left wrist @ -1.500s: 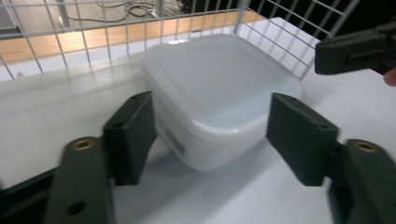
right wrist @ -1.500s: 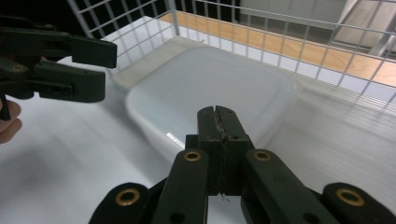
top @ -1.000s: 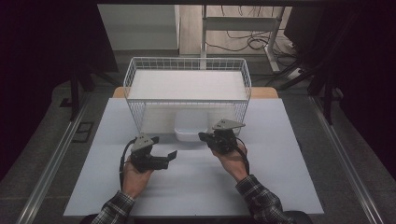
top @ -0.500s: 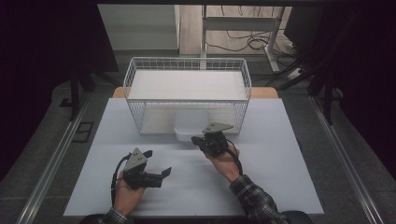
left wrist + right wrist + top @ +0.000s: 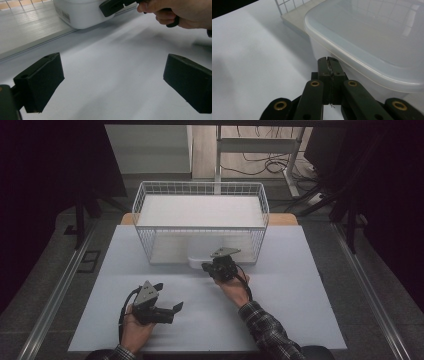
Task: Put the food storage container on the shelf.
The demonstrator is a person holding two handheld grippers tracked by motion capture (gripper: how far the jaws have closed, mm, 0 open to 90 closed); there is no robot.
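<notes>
Right at the closed right tool (image 5: 329, 61) sits the plastic tub (image 5: 372, 50).

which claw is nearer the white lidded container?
Right. The right claw, shut, has its tips at the white lidded container, just under its rim. The left claw sits open over the table, well short of it.

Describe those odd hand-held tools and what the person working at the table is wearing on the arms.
Each hand grips a black claw tool: the left claw and the right claw. Each carries a grey three-cornered plate on top and trails a black cable. The left one's jaws end in blocky black pads; the right one's jaw links show brass-coloured rivets. The sleeves are dark plaid, with a light check pattern.
</notes>
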